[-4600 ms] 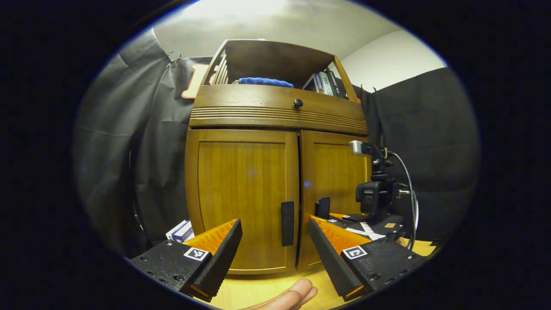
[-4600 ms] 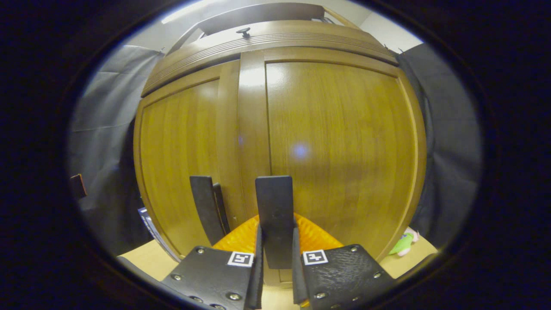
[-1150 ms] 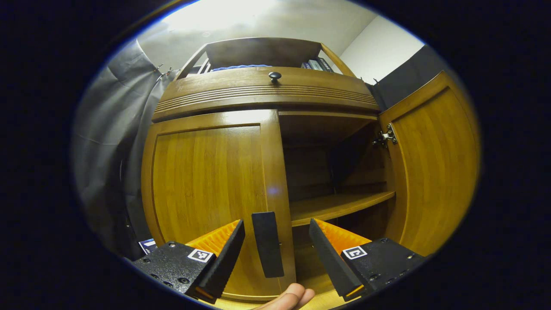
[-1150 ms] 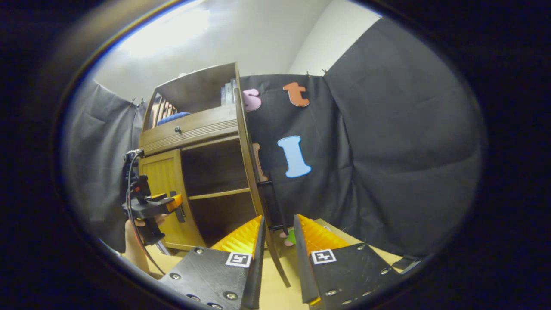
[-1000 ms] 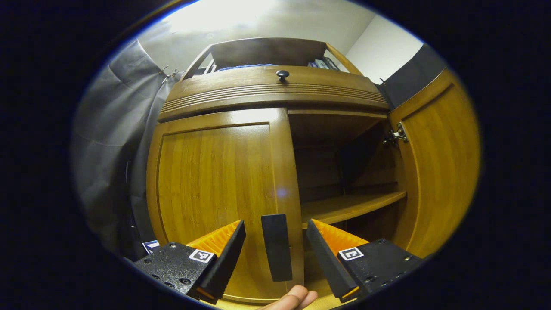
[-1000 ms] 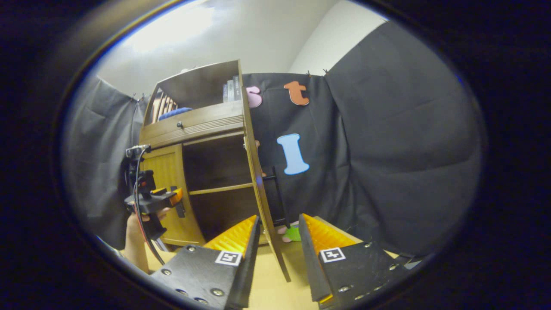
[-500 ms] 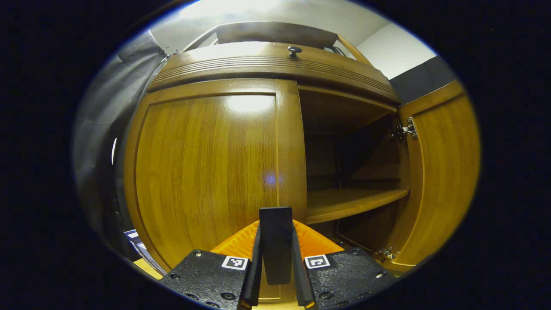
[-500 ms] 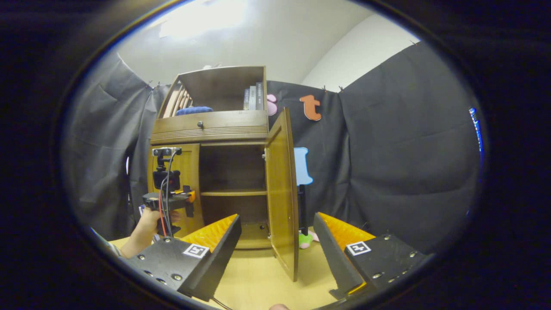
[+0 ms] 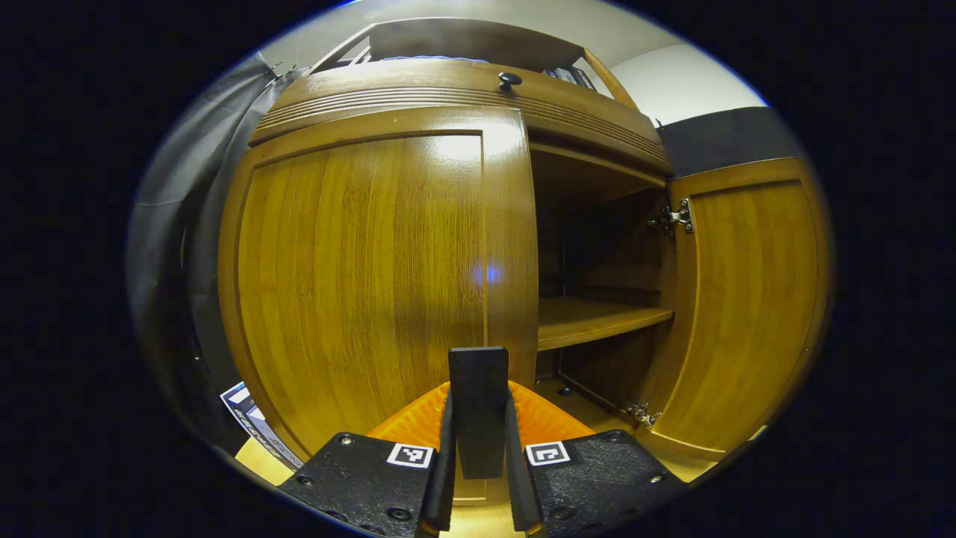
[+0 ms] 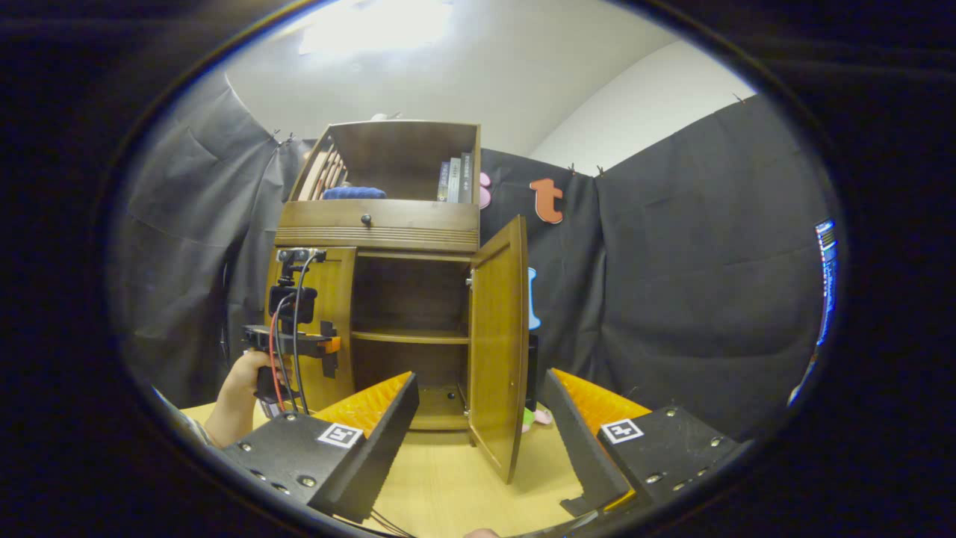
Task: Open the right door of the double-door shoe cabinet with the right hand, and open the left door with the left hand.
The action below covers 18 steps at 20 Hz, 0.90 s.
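Shoe cabinet (image 10: 377,224) standing on a pale wooden tabletop (image 10: 448,478) against the black cloth wall. Right door (image 10: 497,344) swung wide, edge-on toward the right gripper view, bare shelf (image 9: 597,317) exposed inside. Left door (image 9: 358,276) flush with the frame, its dark vertical handle (image 9: 478,407) clamped between both fingers of the left gripper (image 9: 478,493), jaws narrow and pressing on either side. Right gripper (image 10: 478,441) back from the cabinet, jaws wide, nothing between them. Farther off in the right gripper view, a hand (image 10: 243,381) gripping the left device at the left door. Above the doors, a drawer knob (image 9: 510,78); on the open top shelf, a blue cloth (image 10: 355,193) and books (image 10: 455,179).
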Each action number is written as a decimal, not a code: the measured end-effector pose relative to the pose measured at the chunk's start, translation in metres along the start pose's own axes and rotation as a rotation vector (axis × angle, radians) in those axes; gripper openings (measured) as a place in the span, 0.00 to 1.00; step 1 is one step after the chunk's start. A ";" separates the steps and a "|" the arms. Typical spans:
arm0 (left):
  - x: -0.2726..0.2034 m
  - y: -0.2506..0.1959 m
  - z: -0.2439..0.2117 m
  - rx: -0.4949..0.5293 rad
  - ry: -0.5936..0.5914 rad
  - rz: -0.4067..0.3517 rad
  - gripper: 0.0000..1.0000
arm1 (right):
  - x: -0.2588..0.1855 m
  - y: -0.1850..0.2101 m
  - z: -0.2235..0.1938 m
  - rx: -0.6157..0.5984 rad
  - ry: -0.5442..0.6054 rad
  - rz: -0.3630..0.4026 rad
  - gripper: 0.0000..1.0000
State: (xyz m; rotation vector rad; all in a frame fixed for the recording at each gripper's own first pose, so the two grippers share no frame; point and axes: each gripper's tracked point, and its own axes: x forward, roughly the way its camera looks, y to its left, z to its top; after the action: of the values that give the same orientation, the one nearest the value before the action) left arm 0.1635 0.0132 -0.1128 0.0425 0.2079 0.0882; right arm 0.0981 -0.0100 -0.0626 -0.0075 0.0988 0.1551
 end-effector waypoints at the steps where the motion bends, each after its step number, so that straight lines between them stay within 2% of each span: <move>1: -0.004 0.000 0.000 0.006 -0.003 -0.010 0.31 | -0.003 0.005 0.003 0.003 0.002 0.013 1.00; 9: -0.043 0.000 0.000 -0.016 0.015 -0.132 0.33 | -0.035 0.027 0.008 0.102 -0.020 0.023 0.97; 15: -0.084 0.012 -0.002 0.002 0.013 -0.152 0.31 | -0.063 0.035 0.020 0.121 -0.079 0.031 1.00; 18: -0.103 0.020 -0.003 -0.038 0.020 -0.170 0.31 | -0.069 0.028 0.022 0.125 -0.079 0.013 1.00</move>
State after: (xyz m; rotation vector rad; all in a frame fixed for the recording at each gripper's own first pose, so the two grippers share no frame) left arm 0.0605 0.0238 -0.0935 -0.0140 0.2289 -0.0766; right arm 0.0281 0.0069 -0.0339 0.1242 0.0292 0.1616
